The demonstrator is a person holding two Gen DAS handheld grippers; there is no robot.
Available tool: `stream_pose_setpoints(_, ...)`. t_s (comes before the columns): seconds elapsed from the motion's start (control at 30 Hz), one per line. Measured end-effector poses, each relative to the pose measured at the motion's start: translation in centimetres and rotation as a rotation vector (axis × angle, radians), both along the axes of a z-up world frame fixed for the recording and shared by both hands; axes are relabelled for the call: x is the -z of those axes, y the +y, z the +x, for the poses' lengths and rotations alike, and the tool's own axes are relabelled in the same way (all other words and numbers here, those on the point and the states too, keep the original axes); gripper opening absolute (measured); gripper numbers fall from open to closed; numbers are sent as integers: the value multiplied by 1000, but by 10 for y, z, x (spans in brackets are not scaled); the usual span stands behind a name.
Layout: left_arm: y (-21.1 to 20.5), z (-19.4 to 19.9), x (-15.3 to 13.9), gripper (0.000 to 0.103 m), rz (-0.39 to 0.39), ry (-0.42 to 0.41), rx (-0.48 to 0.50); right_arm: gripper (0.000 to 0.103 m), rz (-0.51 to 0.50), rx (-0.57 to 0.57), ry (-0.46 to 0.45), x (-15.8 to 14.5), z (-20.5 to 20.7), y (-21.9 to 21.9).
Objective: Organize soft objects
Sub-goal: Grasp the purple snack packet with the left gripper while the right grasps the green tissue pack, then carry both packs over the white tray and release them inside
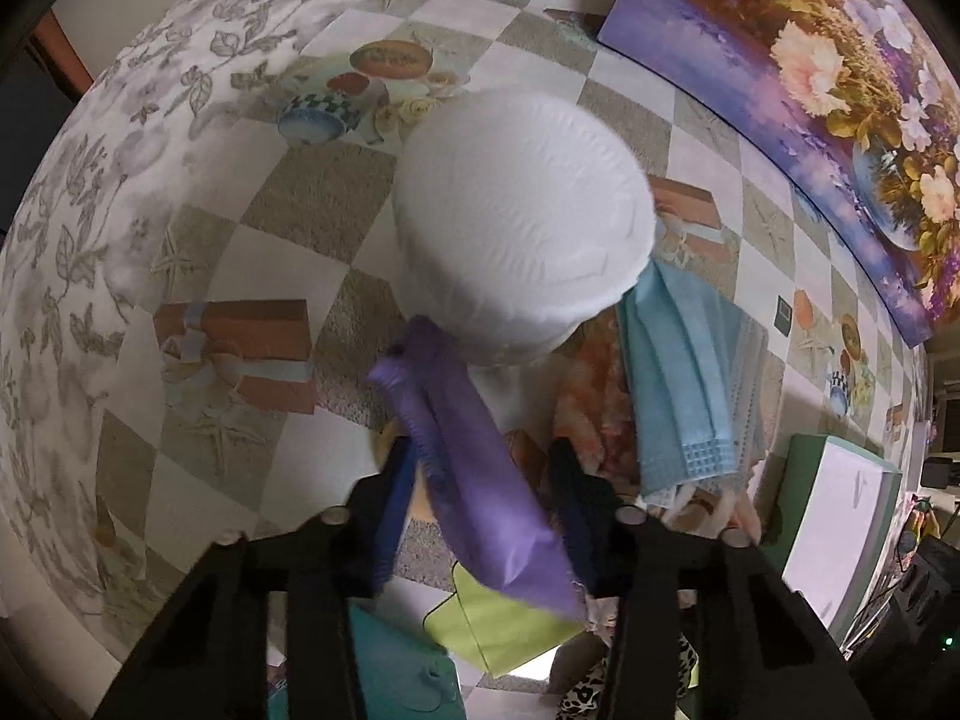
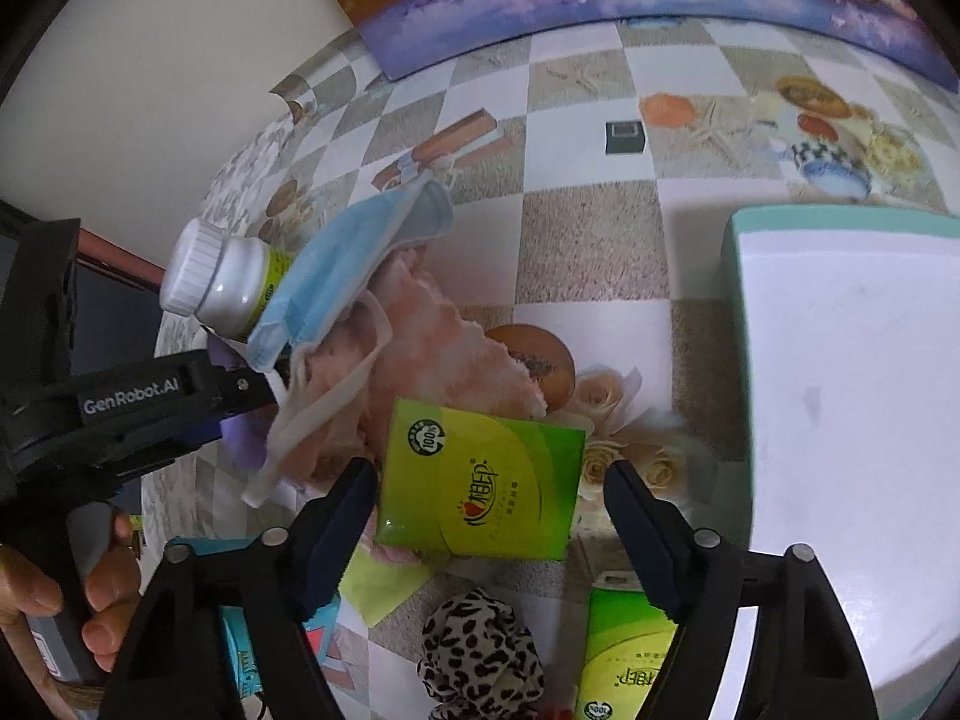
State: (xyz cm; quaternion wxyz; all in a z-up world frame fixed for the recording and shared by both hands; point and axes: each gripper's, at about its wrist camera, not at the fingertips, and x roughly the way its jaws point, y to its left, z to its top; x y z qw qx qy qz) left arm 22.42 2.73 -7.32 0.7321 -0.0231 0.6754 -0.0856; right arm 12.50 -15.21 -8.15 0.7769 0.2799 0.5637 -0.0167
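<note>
Looking down the left gripper, I see its jaws flanking a purple packet in the lower middle of the frame; whether the pads actually press it I cannot tell. Just above sits a white bottle cap, with a blue face mask to its right on the checkered tabletop. In the right wrist view, the right gripper has its jaws spread either side of a green tissue pack at lower centre, not touching it, beside a pink fluffy cloth.
</note>
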Motion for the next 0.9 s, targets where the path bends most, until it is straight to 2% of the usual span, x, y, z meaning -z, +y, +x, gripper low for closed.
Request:
stream_pose_setpoints(0.17,3,0,6,19,-11,14,-29,69,25,7,-6,3,0,0)
stream_pose_setpoints(0.57,12,-11,-7,15,-9,-9,-62,69,35,55,-4,-11,-12,-8)
stream_pose_setpoints(0.9,19,-34,-55,15,10,-81,-86,69,-12,109,-59,-59,-32,-16)
